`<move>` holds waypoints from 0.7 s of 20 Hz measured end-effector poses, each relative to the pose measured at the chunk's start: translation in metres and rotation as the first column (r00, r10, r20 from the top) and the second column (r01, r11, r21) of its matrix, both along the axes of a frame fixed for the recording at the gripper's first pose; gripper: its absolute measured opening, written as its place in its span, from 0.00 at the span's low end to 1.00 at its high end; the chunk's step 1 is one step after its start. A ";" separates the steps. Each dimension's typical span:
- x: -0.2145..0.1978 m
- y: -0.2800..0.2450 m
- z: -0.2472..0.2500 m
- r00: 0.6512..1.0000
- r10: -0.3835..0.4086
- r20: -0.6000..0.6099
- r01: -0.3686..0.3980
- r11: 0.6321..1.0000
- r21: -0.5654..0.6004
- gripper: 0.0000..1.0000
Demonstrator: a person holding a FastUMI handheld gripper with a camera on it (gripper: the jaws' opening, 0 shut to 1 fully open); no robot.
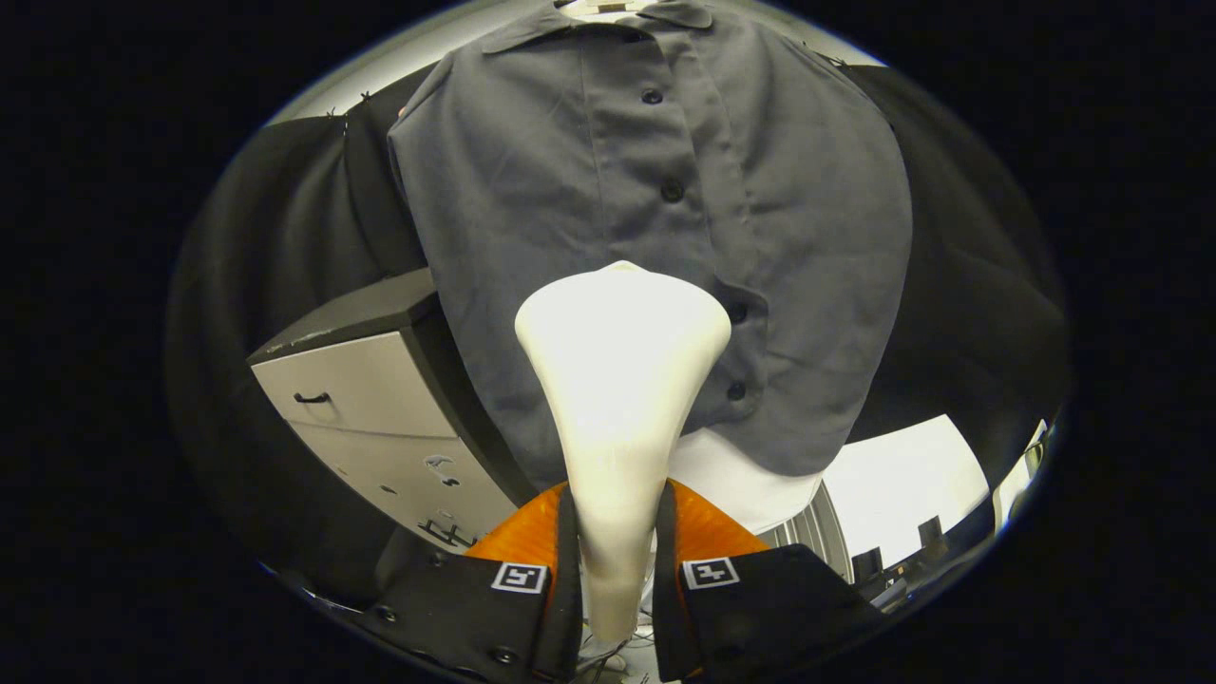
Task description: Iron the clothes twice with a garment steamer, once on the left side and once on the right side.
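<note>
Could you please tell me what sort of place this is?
Probably an office-like recording booth: a grey buttoned shirt hangs before black cloth, beside a pale drawer cabinet. The fingers grip a white garment steamer.

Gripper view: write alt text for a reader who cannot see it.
The tongs are shut on a white garment steamer, its wide head raised toward the lower front of a grey button-up shirt hanging ahead. A drawer cabinet stands beside the shirt, against the black cloth wall.
</note>
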State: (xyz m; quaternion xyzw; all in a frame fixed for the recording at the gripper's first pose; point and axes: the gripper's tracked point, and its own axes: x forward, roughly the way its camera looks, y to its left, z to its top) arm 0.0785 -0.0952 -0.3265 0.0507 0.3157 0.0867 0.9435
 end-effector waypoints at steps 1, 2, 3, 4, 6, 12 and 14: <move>0.001 -0.002 0.010 1.000 0.000 0.014 0.000 1.000 -0.005 0.38; 0.002 -0.006 0.020 1.000 -0.002 0.029 0.002 1.000 -0.009 0.38; 0.003 -0.010 0.029 0.999 -0.005 0.044 0.006 1.000 -0.011 0.38; 0.003 -0.013 0.039 0.998 -0.009 0.059 0.010 1.000 -0.012 0.38; 0.007 -0.021 0.057 0.996 -0.020 0.089 0.021 1.000 -0.009 0.38; 0.018 -0.049 0.111 0.984 -0.056 0.171 0.061 0.998 -0.022 0.38; 0.024 -0.057 0.127 0.977 -0.071 0.201 0.076 0.997 -0.019 0.38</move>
